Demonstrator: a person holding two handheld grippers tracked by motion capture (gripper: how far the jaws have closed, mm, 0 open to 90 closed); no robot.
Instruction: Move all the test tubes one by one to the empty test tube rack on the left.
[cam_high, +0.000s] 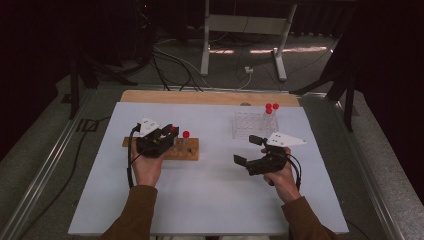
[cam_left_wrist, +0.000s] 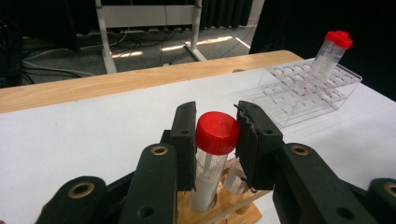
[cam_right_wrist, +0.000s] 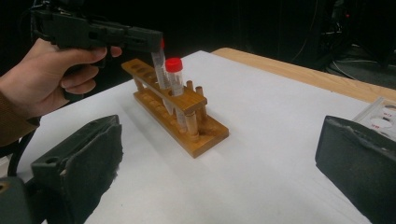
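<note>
Left tongs (cam_left_wrist: 215, 140) clamp red-capped tube (cam_left_wrist: 212, 154) in wooden rack (cam_right_wrist: 175, 112)

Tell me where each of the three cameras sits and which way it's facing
High view: above the person's side, facing forward and down on the white table; both forearms and hands show.
Left gripper view: rides the left claw, facing the clear rack.
Right gripper view: rides the open right claw, facing the wooden rack and left hand.
All share the wooden rack.

Open white table (cam_high: 215, 190) lies between wooden rack (cam_high: 187, 150) and clear rack (cam_high: 250, 125), well apart.
</note>
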